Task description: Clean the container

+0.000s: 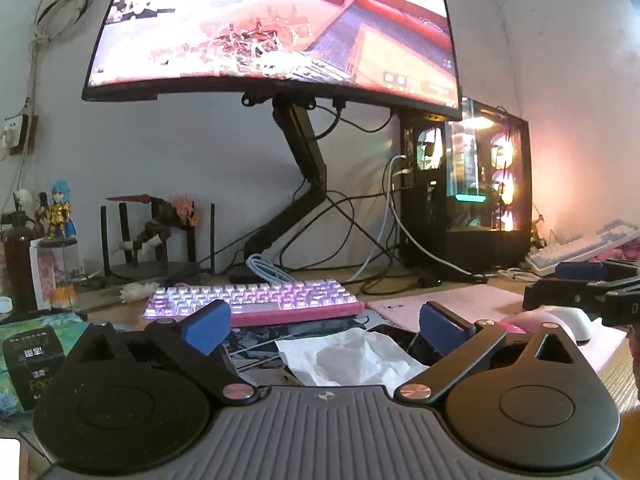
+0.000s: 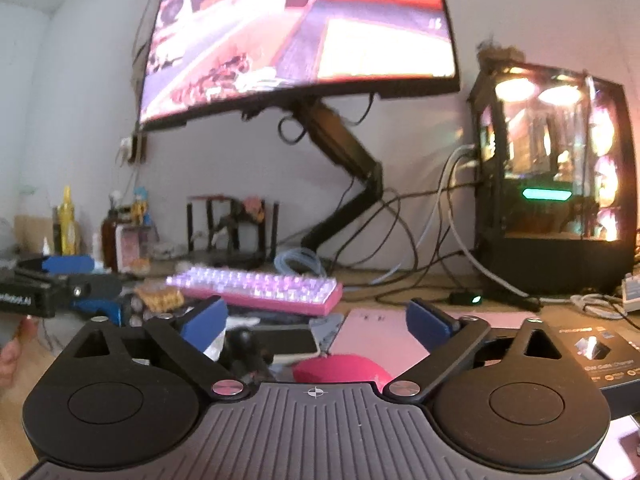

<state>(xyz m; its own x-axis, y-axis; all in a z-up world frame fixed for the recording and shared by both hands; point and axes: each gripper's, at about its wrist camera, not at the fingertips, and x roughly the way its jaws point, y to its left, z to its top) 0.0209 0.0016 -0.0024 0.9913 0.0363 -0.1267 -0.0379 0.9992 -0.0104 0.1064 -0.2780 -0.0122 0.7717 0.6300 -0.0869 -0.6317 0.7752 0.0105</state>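
Hovering with jaws released, the left gripper [image 1: 324, 322] framed a crumpled white tissue [image 1: 352, 356] inside the black container [image 1: 404, 330] at lower centre of the worktop [image 1: 616, 364]. The right gripper [image 2: 316, 320], jaws likewise spread and empty, faced a pink mouse [image 2: 340, 368] and keyboard [image 2: 256, 286].

The monitor [image 1: 276, 28] is running off the top edge at twelve o'clock, the crumpled tissue [image 1: 348, 356] is hiding the black container [image 1: 404, 334] beneath it, and the right wrist view is blurring throughout.
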